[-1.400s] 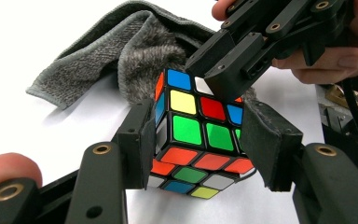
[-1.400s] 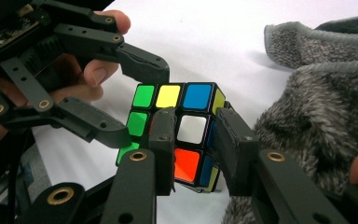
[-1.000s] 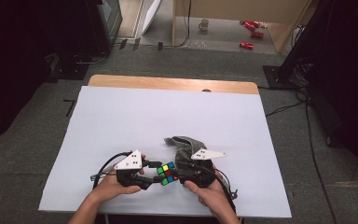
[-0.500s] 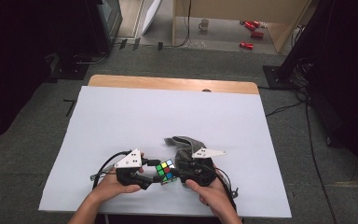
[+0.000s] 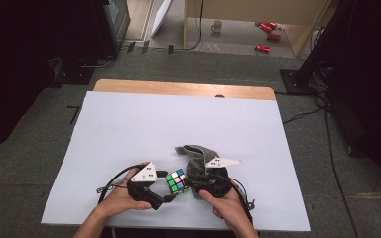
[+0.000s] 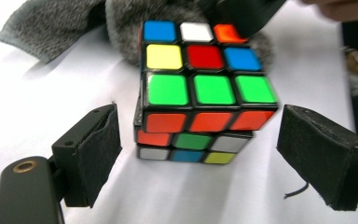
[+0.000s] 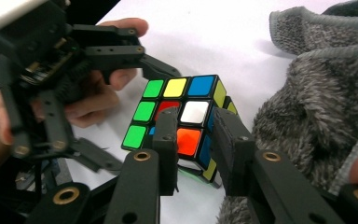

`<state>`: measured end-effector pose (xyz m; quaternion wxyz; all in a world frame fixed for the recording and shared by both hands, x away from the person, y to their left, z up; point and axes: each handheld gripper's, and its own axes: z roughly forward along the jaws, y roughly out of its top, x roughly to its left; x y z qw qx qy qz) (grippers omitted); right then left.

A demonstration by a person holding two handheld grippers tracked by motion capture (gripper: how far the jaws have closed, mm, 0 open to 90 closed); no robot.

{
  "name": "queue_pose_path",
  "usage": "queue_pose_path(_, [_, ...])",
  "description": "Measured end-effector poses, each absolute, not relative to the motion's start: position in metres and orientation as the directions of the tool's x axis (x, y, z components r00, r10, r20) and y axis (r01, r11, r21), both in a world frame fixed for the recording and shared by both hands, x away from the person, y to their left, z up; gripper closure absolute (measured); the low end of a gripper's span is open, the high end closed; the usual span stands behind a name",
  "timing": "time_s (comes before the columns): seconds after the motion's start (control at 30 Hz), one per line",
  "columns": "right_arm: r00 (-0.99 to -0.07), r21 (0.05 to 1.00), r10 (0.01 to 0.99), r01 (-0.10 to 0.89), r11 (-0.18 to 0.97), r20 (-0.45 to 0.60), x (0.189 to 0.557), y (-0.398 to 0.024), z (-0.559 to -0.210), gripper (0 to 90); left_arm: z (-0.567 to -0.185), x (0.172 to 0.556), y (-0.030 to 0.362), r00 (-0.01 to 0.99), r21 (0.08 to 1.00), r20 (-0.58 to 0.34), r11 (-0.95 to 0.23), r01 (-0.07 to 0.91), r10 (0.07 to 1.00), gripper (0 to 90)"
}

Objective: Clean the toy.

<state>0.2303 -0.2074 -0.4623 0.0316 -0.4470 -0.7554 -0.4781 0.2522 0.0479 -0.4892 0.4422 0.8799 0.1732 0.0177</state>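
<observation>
White table (image 5: 129,129) bearing grey towel (image 5: 196,161). Just left of towel: Rubik's cube (image 5: 176,181), touching it. Right gripper (image 7: 193,140) closing, clenched on cube's near corner. Left gripper (image 6: 196,154) opening, released, straddling cube without contact.
</observation>
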Motion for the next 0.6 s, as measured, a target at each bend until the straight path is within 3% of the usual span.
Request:
queue_pose_path(0.2, [-0.602,0.694,0.64,0.705,0.147,0.477,0.2295,-0.2068,-0.4621,73.6,-0.4928,0.2514,0.0415,0.939,0.78,-0.109,-0.557,0.285,0.327,27.9])
queue_pose_path(0.6, [-0.607,0.702,0.636,0.698,0.139,0.477,0.2282,-0.2086,-0.4613,72.1,-0.4902,0.2561,0.0462,0.936,0.799,-0.157,-0.516,0.309,0.316,34.3])
